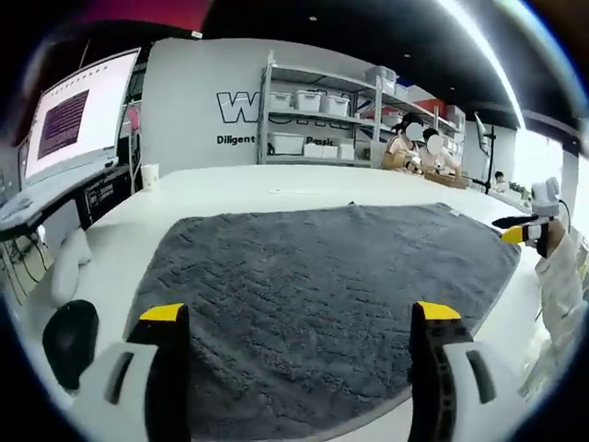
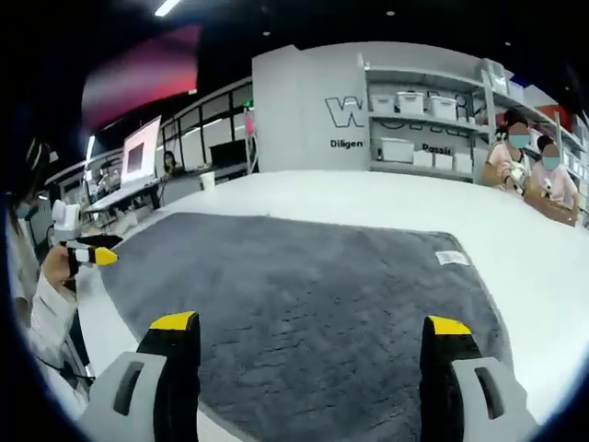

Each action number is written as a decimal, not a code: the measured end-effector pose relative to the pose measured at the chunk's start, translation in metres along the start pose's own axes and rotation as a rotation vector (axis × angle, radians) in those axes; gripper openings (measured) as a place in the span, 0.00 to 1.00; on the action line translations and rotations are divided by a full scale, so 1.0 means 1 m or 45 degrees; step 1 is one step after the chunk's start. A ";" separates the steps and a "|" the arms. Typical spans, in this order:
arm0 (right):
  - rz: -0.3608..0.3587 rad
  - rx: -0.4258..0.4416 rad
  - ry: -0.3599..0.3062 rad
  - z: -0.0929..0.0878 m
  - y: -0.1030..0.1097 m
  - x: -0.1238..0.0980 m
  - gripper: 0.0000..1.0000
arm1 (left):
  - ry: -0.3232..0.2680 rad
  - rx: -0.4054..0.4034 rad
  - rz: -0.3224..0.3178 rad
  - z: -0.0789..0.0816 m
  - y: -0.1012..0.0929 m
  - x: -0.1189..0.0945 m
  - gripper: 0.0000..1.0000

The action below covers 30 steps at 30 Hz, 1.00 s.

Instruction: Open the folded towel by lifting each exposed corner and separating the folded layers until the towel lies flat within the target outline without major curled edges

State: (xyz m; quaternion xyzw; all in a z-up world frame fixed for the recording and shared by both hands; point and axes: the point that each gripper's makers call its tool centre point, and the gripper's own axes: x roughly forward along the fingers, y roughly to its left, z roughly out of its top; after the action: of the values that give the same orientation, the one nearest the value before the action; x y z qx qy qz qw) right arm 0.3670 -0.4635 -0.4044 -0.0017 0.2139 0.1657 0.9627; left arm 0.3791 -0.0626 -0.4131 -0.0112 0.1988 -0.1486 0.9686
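Grey towel lies spread flat on the white surface, a small white label near one edge. Left gripper and right gripper hover over the towel's near edges, jaws wide apart, gripping nothing. Beyond the towel: monitor, storage shelves, seated people at the surface's far side.

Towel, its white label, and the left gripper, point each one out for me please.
towel (image 1: pixel 322 295): left gripper view, middle of the grey pile.
white label (image 2: pixel 452 258): right gripper view, centre of the tag at the towel's edge.
left gripper (image 1: pixel 299 322): left gripper view, midway between its yellow-tipped jaws, which stand apart.
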 end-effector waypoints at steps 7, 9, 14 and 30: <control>0.026 -0.083 0.075 -0.003 0.028 0.023 0.99 | 0.051 0.030 0.023 -0.012 -0.015 0.015 0.99; 0.047 -0.124 0.093 -0.006 0.039 0.031 0.99 | 0.056 0.057 0.037 -0.014 -0.019 0.018 0.99; 0.077 -0.128 0.128 -0.017 0.049 0.041 0.99 | 0.097 0.106 0.057 -0.024 -0.021 0.022 0.99; 0.101 -0.163 0.186 -0.031 0.053 0.045 0.99 | 0.045 0.099 0.046 -0.025 -0.021 0.020 0.99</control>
State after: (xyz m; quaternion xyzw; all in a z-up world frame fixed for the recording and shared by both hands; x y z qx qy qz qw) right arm 0.3760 -0.4010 -0.4478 -0.0669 0.2723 0.2166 0.9351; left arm 0.3814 -0.0881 -0.4419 0.0328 0.2100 -0.1387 0.9673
